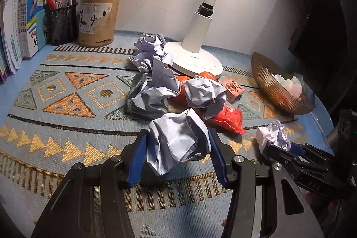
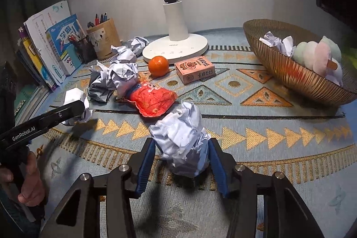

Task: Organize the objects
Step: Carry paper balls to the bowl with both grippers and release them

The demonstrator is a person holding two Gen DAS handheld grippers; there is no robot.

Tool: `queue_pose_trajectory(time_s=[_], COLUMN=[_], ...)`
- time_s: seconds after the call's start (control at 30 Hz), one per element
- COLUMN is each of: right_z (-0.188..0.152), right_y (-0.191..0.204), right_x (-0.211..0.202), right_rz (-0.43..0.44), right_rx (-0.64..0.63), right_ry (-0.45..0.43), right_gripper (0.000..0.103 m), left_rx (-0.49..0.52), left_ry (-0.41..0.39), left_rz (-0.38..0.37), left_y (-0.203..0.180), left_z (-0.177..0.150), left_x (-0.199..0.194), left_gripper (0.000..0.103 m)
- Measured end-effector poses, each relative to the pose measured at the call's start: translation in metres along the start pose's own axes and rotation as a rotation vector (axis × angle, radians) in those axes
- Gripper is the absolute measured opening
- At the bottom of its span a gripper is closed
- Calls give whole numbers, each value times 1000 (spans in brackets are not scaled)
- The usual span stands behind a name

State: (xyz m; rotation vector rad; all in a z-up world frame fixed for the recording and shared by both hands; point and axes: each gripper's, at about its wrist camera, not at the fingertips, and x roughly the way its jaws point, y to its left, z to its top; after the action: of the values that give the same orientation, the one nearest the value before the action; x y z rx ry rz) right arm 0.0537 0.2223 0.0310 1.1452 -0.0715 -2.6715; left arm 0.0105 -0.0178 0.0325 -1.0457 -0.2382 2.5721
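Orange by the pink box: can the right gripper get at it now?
Probably not yet: the right gripper is closed on a paper ball. Otherwise the way looks fairly free; only the red packet lies between it and the orange.

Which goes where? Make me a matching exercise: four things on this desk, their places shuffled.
Things:
1 orange
2 plush toy
3 nearest paper ball
4 books

Places:
A between the right gripper's fingers
B in the gold wire bowl
C next to the lamp base
D upright at the far left

Pairs: 1-C, 2-B, 3-A, 4-D
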Motion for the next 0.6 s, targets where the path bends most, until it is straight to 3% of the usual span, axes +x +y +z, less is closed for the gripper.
queue_pose_trajectory(time_s=[0.13,0.27,0.43,0.6], right_z=[1,9,50,91], right_y=[-10,-37,-78,-128], right_x=[-17,-44,-111,-145], right_rz=[34,44,-49,-148], right_rx=[45,129,154,179], right_ry=[-57,-95,-275,-385], right_gripper=[44,44,45,45], left_rx=[43,107,194,210], left_ry=[-32,-97,-150,-153], left_rz=[-24,-108,-185,-238], left_y=[-23,-70,-143,-199], left_z=[1,23,71,112], left_x=[-17,-41,-35,9], left_gripper=[50,50,50,50])
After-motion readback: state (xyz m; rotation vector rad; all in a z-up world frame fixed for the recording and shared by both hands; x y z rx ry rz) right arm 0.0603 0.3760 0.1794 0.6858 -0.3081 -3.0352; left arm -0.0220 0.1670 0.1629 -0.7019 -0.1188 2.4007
